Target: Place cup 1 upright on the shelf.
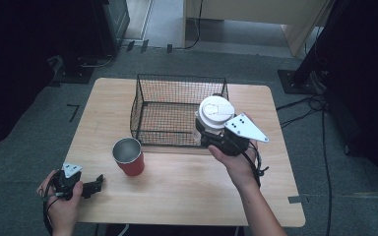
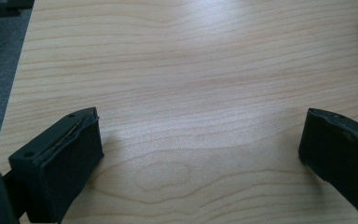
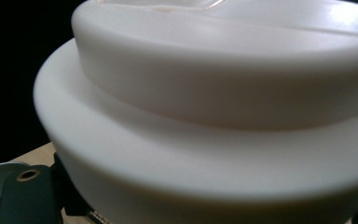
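White round plastic lid (image 1: 216, 112), stepped in profile, sits clamped in the right claw (image 1: 207, 129), held above the near right corner of the black wire basket (image 1: 150, 105) on the pale wooden worktop (image 1: 187, 182); in the right gripper view the lid (image 3: 214, 116) looms close. Left claw (image 1: 94, 185) rests low at the worktop's near left edge, jaws spread wide with bare wood between them. Red metal-lined cup (image 1: 128, 156) stands upright just before the basket.

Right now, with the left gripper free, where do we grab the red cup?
Take the red cup by its rim wall, from its near-left side, where the open left gripper lies. It stands upright and open-topped, so probably one jaw inside, one outside; the wire basket crowds the far side.
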A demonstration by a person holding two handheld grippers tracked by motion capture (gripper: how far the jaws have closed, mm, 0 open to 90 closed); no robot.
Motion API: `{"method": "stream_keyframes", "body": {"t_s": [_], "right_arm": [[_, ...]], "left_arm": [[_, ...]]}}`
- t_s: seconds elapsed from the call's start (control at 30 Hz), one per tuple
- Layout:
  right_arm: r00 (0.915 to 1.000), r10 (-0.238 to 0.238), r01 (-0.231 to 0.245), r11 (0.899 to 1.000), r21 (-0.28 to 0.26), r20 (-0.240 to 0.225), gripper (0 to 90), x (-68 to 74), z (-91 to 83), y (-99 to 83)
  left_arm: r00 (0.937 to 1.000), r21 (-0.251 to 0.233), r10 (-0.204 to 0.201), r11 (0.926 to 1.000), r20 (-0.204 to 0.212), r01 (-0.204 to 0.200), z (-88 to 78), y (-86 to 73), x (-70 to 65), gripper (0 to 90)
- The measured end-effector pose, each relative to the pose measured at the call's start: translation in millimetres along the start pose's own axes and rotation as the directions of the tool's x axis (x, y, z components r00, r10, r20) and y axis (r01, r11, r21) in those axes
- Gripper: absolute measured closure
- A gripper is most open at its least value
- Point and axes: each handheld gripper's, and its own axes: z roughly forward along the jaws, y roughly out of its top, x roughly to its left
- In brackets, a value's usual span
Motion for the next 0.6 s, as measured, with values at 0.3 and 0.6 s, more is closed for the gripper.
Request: {"method": "stream_keyframes", "body": {"t_s": [0.3, 0.6], "right_arm": [[0.9991, 0.001, -0.001, 1.0, -0.005, 0.043, 16.7, -12.5, 24.6, 2.2], [0.9958, 0.01, -0.013, 1.0, 0.024, 0.091, 16.7, -26.0, 53.6, -11.6]], "left_arm": [[1.0, -0.001, -0.001, 1.0, 0.0, 0.001, 0.1, 0.0, 0.0, 0.1], [1.0, 0.001, 0.003, 1.0, 0.001, -0.003, -0.1, 0.0, 0.2, 0.1]]}}
